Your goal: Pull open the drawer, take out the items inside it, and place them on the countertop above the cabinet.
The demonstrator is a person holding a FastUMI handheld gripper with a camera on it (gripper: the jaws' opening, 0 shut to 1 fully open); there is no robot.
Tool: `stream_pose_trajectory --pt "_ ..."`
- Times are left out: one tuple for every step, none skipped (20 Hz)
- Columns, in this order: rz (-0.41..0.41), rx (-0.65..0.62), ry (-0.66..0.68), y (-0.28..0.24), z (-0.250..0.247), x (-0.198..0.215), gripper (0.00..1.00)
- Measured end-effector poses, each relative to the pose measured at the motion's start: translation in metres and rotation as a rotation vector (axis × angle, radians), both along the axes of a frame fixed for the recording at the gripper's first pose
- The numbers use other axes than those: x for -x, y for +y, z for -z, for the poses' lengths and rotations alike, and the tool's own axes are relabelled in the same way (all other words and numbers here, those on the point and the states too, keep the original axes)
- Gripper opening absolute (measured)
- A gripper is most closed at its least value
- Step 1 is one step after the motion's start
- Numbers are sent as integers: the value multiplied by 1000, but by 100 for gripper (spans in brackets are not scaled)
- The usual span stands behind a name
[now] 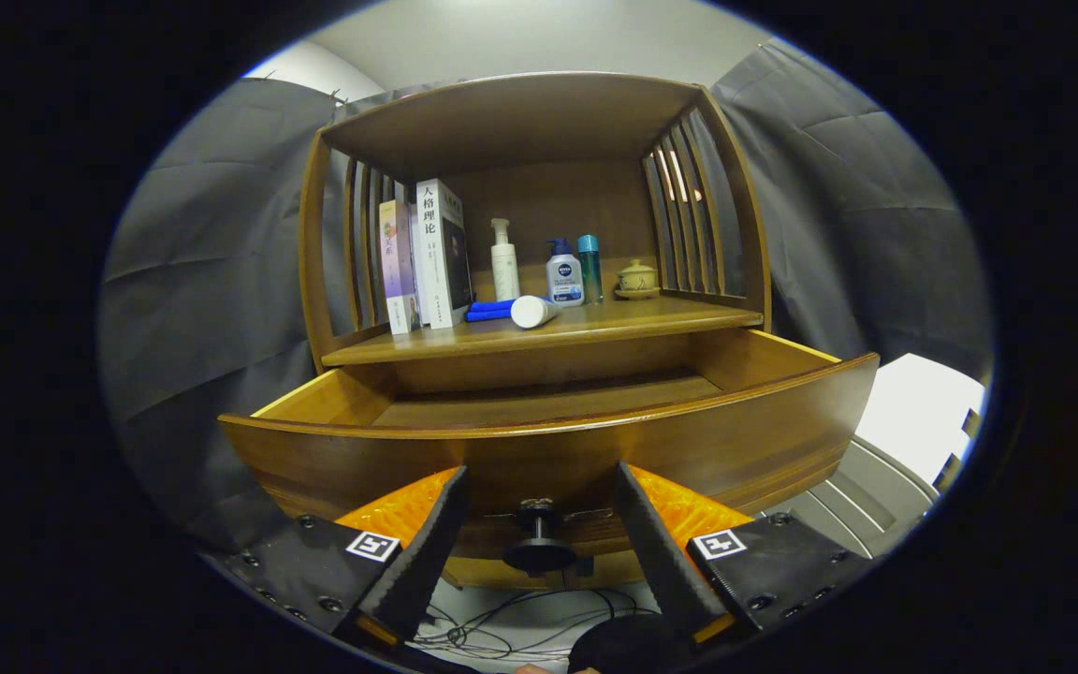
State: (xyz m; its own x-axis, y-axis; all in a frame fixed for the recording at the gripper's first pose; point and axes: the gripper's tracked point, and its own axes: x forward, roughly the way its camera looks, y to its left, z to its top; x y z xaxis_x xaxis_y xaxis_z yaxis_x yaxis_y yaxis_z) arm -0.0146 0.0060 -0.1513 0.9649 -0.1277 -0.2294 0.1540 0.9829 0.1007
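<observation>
The wooden drawer [548,449] of the cabinet stands pulled out toward me. The part of its floor that shows is bare, and the drawer's curved front hides the near part. Its dark round knob [539,538] sits between my fingers, close to their base. My gripper [539,477] is open, its fingers spread to either side of the knob and touching nothing. On the countertop [651,323] above lie a flat blue item [490,310] and a white bottle on its side [533,311].
Further back on the countertop stand books [427,255], a white pump bottle [504,262], a blue-capped bottle [564,274], a teal bottle [589,269] and a small lidded pot [637,279]. Slatted sides and a roof enclose this shelf. Cables [492,632] lie on the floor below.
</observation>
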Motion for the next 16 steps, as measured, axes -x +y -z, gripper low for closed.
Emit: stream_pose_trajectory --pt "6 -6 -12 -2 -3 -8 98" --pt "7 -20 -7 -2 -2 -15 98" --pt "12 -31 -11 -1 -3 -21 98" --pt "16 -38 -9 -1 -4 -28 98" --pt "18 -33 -12 -2 -4 -34 98" --pt "23 -30 -12 -2 -3 -39 98" --pt "26 -30 -13 -2 -3 -45 98" --pt "31 -31 -16 -2 -3 -52 98" --pt "33 -29 -18 -3 -3 -57 98" --pt "35 -27 -19 -4 -4 -63 98" --pt "36 -26 -16 -4 -3 -69 98" --pt "36 -28 -15 -5 -3 -76 98" --pt "36 -30 -11 -7 -2 -85 98" --pt "34 -28 -8 -8 -2 -92 98" --pt "32 -25 -5 -10 -1 -100 98" --pt "31 -25 -4 -11 -2 -107 98"
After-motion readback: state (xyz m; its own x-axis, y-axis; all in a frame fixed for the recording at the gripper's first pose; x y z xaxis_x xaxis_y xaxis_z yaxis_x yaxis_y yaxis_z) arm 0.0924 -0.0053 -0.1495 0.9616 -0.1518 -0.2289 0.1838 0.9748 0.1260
